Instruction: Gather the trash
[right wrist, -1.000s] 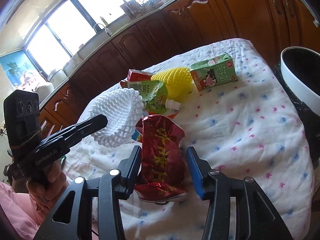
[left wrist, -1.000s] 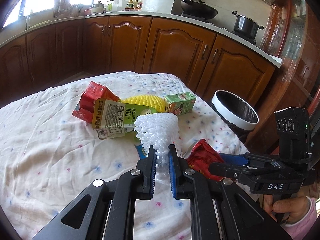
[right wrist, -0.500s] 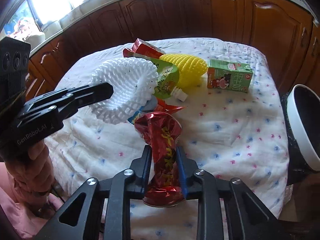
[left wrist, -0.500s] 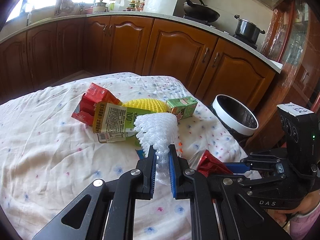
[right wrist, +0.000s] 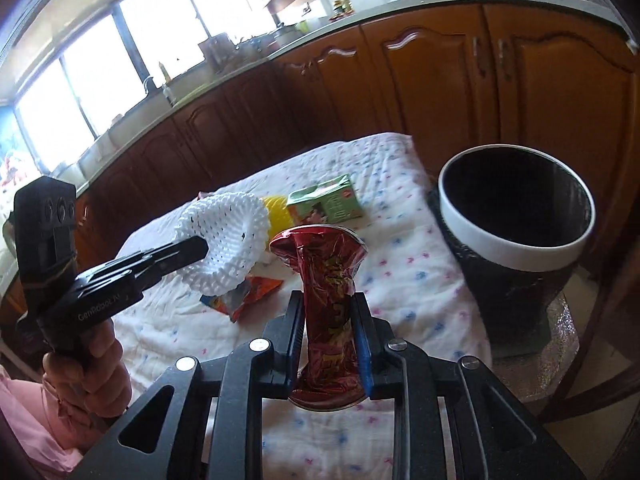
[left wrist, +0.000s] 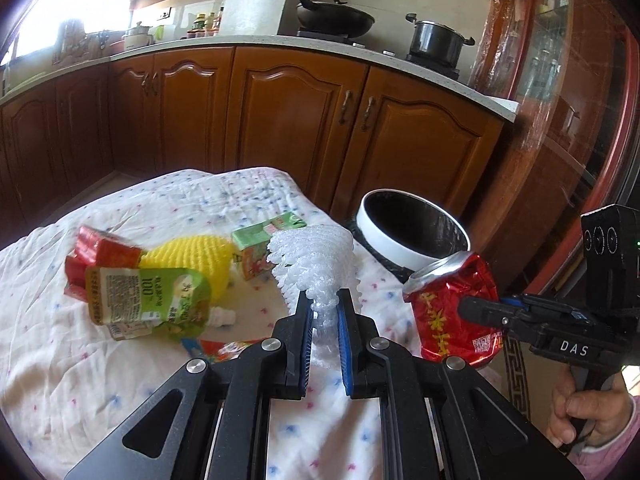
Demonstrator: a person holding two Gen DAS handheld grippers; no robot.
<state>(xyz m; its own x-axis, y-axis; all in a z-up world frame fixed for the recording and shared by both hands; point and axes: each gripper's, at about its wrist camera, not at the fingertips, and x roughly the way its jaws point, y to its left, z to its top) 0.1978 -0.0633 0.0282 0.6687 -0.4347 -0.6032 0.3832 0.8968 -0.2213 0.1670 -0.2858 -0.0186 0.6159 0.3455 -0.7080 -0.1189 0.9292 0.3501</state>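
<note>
My left gripper (left wrist: 322, 300) is shut on a white foam fruit net (left wrist: 314, 258), held above the cloth-covered table (left wrist: 80, 380). My right gripper (right wrist: 326, 300) is shut on a crushed red drink can (right wrist: 324, 276), lifted clear of the cloth; the same can (left wrist: 452, 308) shows at the right of the left wrist view. A black bin with a white rim (right wrist: 516, 248) stands just past the table's right edge, beyond both grippers. On the cloth lie a green pouch (left wrist: 148, 300), a yellow foam net (left wrist: 196, 256), a green juice carton (right wrist: 326, 202), a red packet (left wrist: 96, 256) and an orange wrapper (right wrist: 240, 298).
Brown kitchen cabinets (left wrist: 304, 120) run behind the table, with a wok (left wrist: 332, 14) and a pot (left wrist: 436, 40) on the counter. A person's hands in pink sleeves hold the gripper handles (right wrist: 84, 372). A glass-fronted cupboard (left wrist: 560, 80) stands at the right.
The right gripper closed on the red can, crushed it and lifted it off the cloth. Both grippers moved toward the bin, the left still holding the white net.
</note>
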